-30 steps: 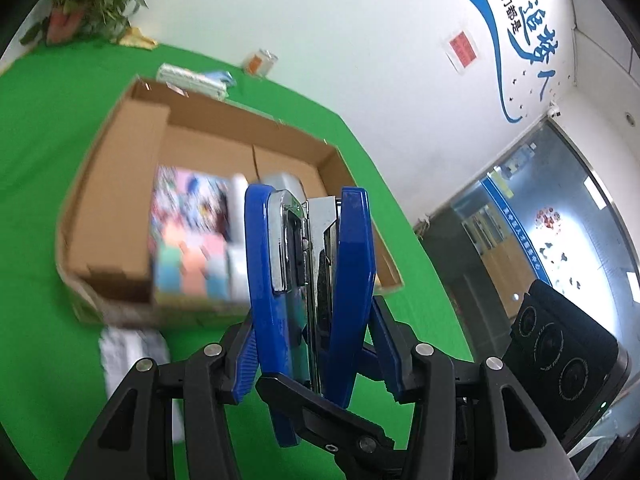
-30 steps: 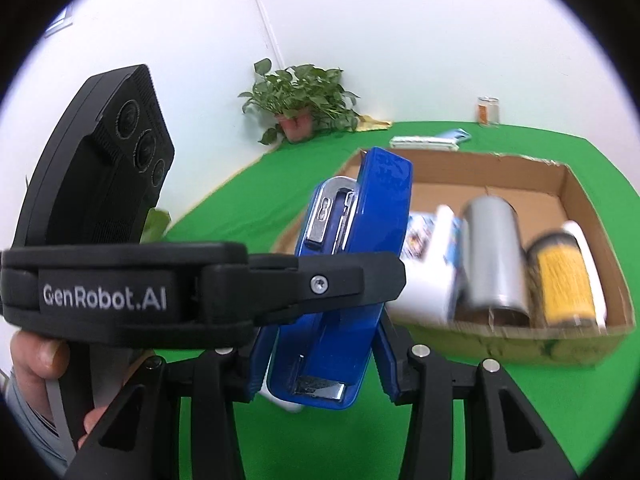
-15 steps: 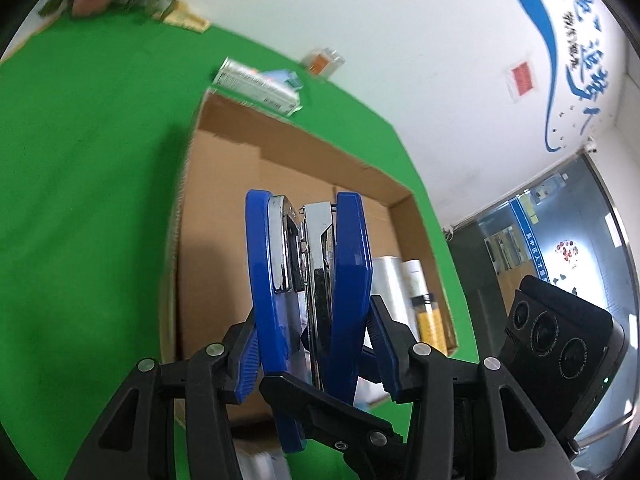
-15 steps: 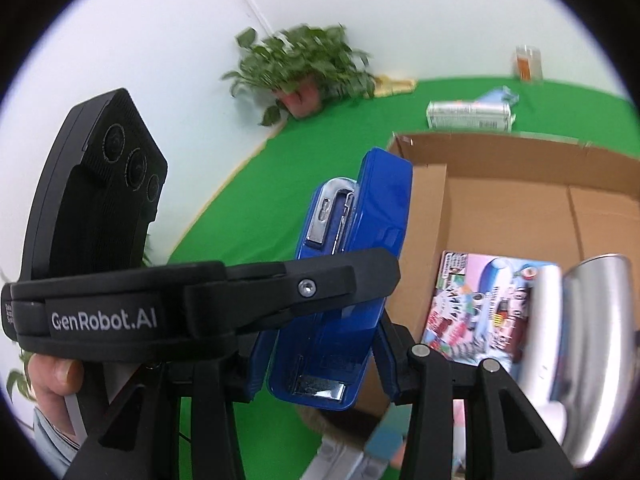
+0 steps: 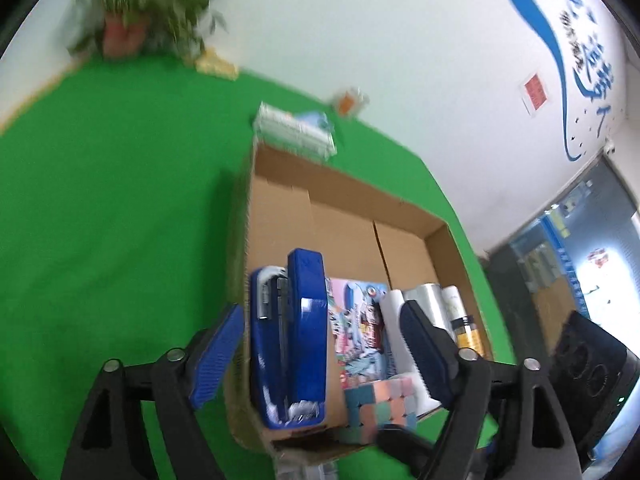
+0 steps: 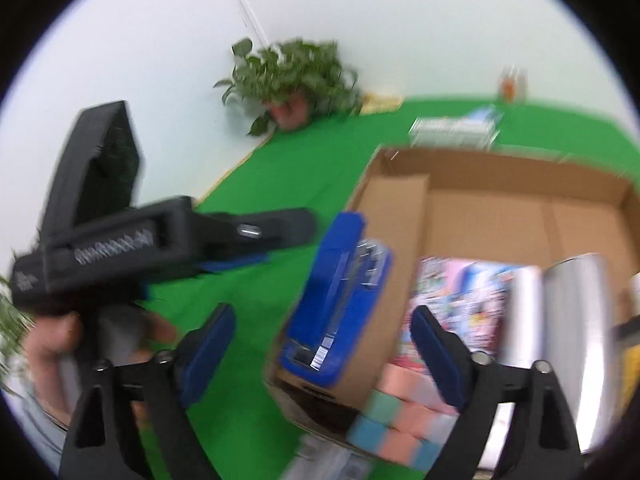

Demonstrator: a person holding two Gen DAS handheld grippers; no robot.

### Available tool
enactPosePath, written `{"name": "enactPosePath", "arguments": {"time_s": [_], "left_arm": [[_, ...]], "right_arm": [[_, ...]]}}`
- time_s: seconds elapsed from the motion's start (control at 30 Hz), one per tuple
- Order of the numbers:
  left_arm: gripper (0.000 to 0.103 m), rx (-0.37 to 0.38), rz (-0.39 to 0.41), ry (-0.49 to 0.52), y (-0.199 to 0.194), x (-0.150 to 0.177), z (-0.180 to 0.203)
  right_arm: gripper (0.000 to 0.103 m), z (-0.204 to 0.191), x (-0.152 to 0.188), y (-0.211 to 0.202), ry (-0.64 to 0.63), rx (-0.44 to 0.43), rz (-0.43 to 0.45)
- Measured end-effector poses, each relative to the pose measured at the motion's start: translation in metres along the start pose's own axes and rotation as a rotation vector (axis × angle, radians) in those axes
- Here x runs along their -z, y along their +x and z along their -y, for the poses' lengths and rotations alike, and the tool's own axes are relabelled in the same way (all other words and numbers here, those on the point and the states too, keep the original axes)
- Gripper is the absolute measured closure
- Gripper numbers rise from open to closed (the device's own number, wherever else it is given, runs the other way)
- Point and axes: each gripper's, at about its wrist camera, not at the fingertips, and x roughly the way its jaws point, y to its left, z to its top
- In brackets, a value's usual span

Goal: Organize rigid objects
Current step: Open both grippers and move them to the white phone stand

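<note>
- Jaws of the left gripper (image 5: 320, 352) just sprung wide, blue pads clear of the blue metal-and-plastic stapler (image 5: 292, 336) between them; no pad pressing on it.
- Jaws of the right gripper (image 6: 324, 344) likewise just opened wide, the same stapler (image 6: 340, 304) loose between the fingers, touched by neither pad.
- Stapler lying at the near left corner of the shallow brown cardboard box (image 5: 360, 216), just inside its left wall, chrome mechanism facing sideways.
- Beside the stapler inside the box: a colourful printed flat package (image 5: 356, 320), then a white tube (image 5: 394, 312), a silver cylindrical can (image 5: 424, 296) and a yellow-labelled jar (image 5: 464, 328) in a row toward the right wall.
- Pastel cube puzzle (image 5: 380, 404) at the near edge of the box, just beside the stapler's near end.
- Box resting on a green tabletop (image 5: 120, 220); potted green plant (image 5: 140, 8) at the far corner, a white flat carton (image 5: 296, 132) just beyond the box's far wall.
- Both views motion-blurred; a hand (image 6: 52, 344) seen gripping the left gripper's handle in the right wrist view.
</note>
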Motion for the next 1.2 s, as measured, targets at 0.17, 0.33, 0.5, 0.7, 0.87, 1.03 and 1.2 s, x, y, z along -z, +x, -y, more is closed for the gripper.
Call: {"name": "enactPosePath", "arguments": {"time_s": [0.17,0.33,0.5,0.7,0.87,1.03,1.2], "left_arm": [[0.001,-0.172,0.145,0.142,-0.042,0.057,0.038],[0.001,-0.21,0.124,0.116,-0.046,0.11,0.046],[0.001,-0.213,-0.015,0.072,-0.018,0.155,0.035],[0.031,-0.042,-0.169,-0.117,0.026,0.183,0.006],[0.042,-0.071,-0.213,-0.07,0.045,0.195,0.022],[0.054,0.085,-0.277,-0.126,0.063,0.221,0.057],[0.037,0.219,-0.347,-0.144,0.078,0.256,0.103]], "right_arm": [[0.001,-0.003,0.037,-0.034,-0.069,0.101,0.057],[0.001,0.005,0.08,-0.054,-0.087,0.112,0.023],[0.001,0.005,0.124,-0.052,-0.095,0.013,-0.102],[0.001,0.007,0.164,-0.06,-0.108,-0.064,-0.204],[0.001,0.017,0.176,-0.078,-0.106,-0.071,-0.217],[0.001,0.034,0.191,-0.094,-0.093,-0.077,-0.213],[0.001,0.051,0.21,-0.115,-0.16,-0.006,-0.192]]}}
